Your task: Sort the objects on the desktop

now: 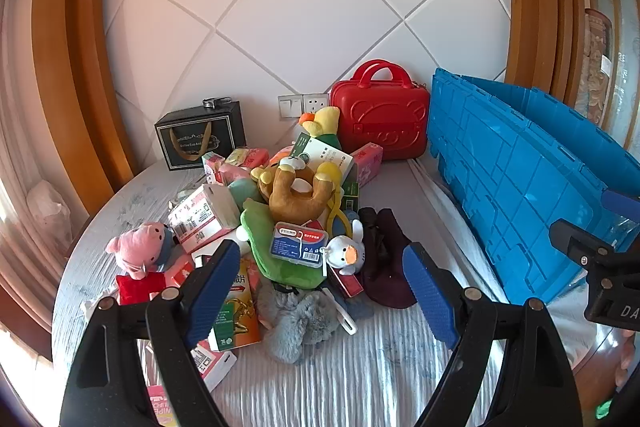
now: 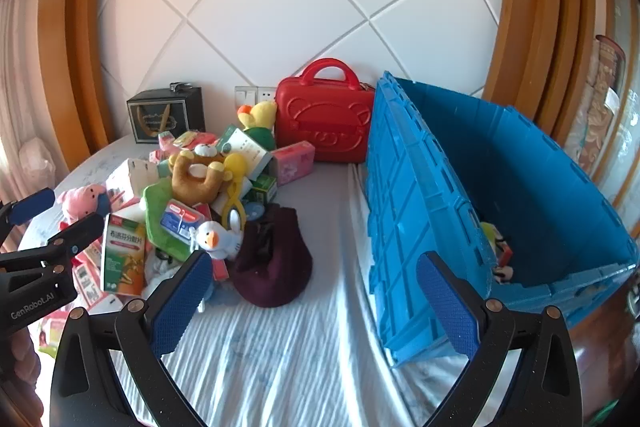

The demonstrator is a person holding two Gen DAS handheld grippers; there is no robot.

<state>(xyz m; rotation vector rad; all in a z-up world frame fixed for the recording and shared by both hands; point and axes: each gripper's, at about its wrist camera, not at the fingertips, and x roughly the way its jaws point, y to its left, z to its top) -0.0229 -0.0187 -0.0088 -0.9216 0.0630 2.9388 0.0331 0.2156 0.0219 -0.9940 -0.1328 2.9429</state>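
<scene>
- While nothing is held, the left gripper is seen from the left wrist view with fingers spread wide above the near edge of the pile on the cloth-covered table.
- Between its pads lie a floss box, a white duck toy, a grey plush and a dark pouch.
- A clean pick is best judged on a top-lying item such as the floss box, closed on across its short sides, so that the green plush beneath is not dragged along.
- At the right edge of this view part of the right gripper is seen before the blue crate.
- From the right wrist view, the right gripper is likewise spread and empty, hanging over bare cloth between pouch and crate.
- Some toys are already seen inside the crate, so sorting is judged barely begun.
- The crate's raised flap stands between pile and opening, so anything carried across should be lifted clear of it.
- A red case and a black box stand against the wall, apart from the pile.
</scene>
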